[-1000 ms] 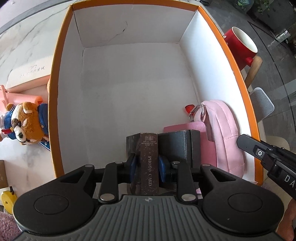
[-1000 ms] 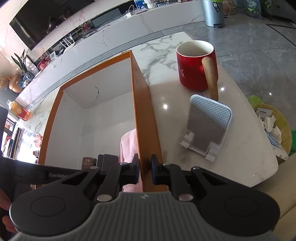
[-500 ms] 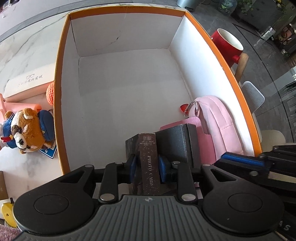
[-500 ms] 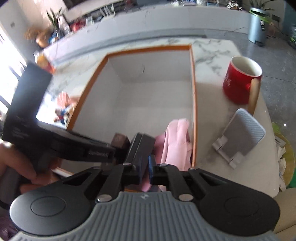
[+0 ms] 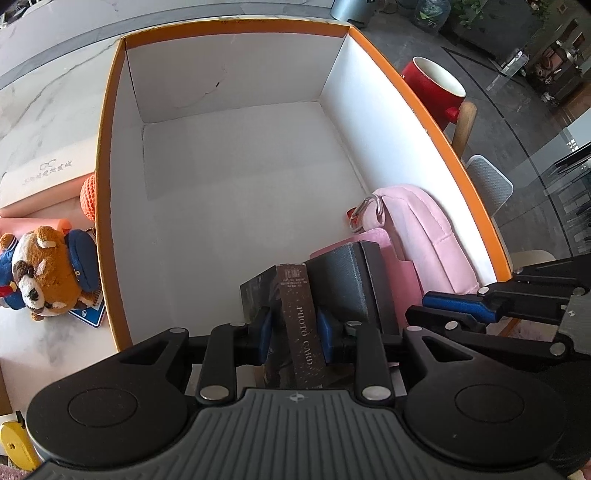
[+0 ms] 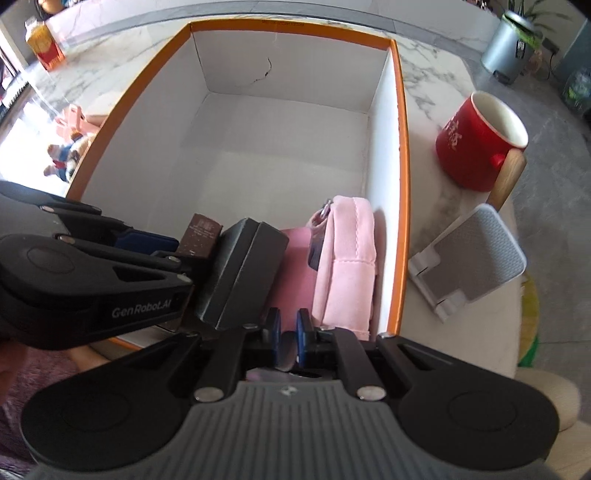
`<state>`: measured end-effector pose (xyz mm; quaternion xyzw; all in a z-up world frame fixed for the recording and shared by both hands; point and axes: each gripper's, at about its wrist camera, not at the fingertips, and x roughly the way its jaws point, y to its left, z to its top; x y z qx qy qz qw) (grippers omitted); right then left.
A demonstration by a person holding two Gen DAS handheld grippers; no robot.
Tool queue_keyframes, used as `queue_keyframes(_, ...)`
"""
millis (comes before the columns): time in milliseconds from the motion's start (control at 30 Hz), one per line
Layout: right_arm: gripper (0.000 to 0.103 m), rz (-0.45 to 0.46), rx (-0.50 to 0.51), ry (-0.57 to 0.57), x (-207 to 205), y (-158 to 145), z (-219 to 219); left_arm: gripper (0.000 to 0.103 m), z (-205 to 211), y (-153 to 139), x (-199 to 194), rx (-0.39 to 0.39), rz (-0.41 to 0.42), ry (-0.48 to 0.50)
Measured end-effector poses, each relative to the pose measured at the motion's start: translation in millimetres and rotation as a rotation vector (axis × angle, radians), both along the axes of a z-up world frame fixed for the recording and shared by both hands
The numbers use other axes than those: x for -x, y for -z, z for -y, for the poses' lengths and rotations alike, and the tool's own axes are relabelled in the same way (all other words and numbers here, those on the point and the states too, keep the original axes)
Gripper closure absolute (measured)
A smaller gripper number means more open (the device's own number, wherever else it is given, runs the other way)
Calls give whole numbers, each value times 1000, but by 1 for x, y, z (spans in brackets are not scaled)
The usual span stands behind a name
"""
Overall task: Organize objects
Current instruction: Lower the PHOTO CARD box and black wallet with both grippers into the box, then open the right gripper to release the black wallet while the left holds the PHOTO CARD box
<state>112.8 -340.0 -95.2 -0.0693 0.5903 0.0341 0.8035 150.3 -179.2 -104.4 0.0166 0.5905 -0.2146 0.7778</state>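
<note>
The right tool, now off the box rim, nearly closed; left tool grips photo-card box.

Steel bin, potted plants, perhaps, behind it

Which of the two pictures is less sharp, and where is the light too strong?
Left wrist view: sharp, the spine lettering of the photo card box is readable. Right wrist view: softer, the red mug slightly smeared, and the far left edge beside the orange box is washed out white.

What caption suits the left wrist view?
Left gripper holds a photo card box upright inside the orange-rimmed box.
</note>
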Motion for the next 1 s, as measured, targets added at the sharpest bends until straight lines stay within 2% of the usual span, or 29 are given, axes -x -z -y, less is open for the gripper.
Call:
queue_keyframes(233,95,-29,98,-13,-7,5,-11,75,-6,1,1,38,-7,9)
queue_keyframes(333,84,-34,63,15,-8,-1,-9,75,-6,0,0,46,-15,13)
queue_keyframes(433,85,-52,82,34,-11,1,-10,76,-7,0,0,52,-21,19)
queue_keyframes(600,85,-63,190,-6,-14,11,-27,76,-10,-1,0,61,-16,15)
queue_keyframes(733,84,-72,219,-20,-17,15,-29,77,-12,-1,0,69,-22,13)
queue_keyframes(833,82,-72,212,-13,-19,18,-26,77,-12,-1,-1,72,-23,4)
queue_keyframes(900,81,-55,166,18,-17,16,-17,77,-13,-1,-1,81,-27,11)
queue_keyframes(1000,91,-32,90,32,-12,8,-4,77,-13,0,-1,89,-31,9)
